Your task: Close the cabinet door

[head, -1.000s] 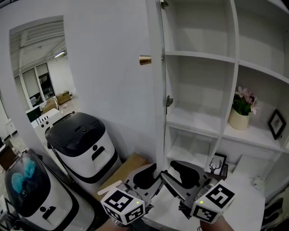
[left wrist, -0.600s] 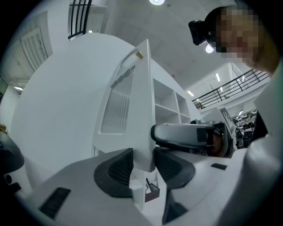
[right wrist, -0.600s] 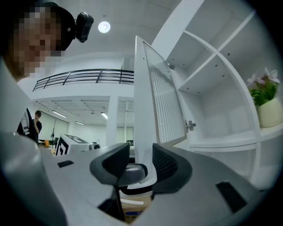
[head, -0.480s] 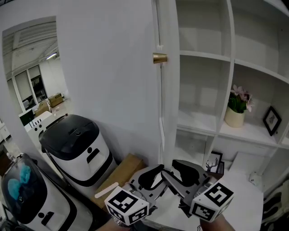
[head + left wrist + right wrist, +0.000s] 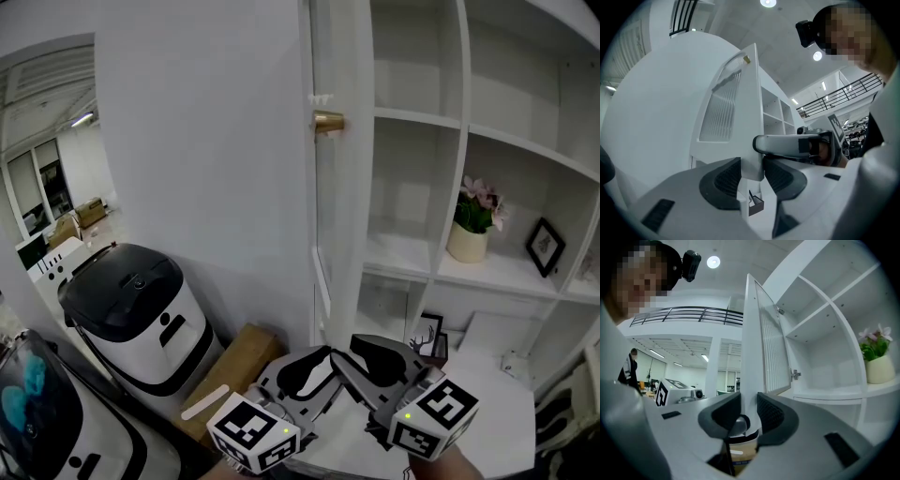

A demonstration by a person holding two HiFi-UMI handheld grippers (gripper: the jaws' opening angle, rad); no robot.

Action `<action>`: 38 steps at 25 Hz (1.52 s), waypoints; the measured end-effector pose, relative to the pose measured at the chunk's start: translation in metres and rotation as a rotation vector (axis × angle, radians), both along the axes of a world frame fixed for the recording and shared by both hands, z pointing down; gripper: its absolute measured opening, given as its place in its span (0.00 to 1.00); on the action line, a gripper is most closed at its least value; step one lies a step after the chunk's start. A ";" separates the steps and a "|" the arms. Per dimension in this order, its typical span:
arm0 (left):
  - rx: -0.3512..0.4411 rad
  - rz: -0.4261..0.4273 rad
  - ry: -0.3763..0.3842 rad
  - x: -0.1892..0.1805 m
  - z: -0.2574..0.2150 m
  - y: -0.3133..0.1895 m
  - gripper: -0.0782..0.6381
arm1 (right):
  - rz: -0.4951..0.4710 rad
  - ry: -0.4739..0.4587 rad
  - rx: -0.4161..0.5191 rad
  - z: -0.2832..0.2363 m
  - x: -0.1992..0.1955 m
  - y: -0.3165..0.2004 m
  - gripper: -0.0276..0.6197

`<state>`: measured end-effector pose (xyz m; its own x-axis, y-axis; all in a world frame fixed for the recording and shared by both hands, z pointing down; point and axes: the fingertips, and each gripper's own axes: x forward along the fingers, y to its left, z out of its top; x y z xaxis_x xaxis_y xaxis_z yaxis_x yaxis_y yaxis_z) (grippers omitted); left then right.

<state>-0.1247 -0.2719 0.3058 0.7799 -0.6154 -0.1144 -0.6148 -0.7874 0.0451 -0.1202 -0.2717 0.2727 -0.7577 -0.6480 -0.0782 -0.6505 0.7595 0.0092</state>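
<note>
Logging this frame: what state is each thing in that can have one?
cabinet door: open, its edge between both grippers' jaws.
left gripper: shut on the cabinet door.
right gripper: jaws have just been closing, now shut on the cabinet door.
bin: black lid down.
flower pot: upright.
</note>
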 end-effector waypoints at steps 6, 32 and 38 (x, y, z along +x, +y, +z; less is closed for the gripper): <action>-0.031 0.037 0.023 0.001 0.008 0.001 0.28 | 0.073 -0.006 0.001 -0.002 0.021 -0.004 0.18; -0.115 0.116 0.036 0.045 0.019 -0.006 0.12 | 0.249 -0.029 -0.063 0.003 0.129 -0.059 0.14; -0.114 0.108 0.042 0.048 0.020 -0.002 0.12 | 0.233 -0.028 -0.075 0.004 0.138 -0.069 0.14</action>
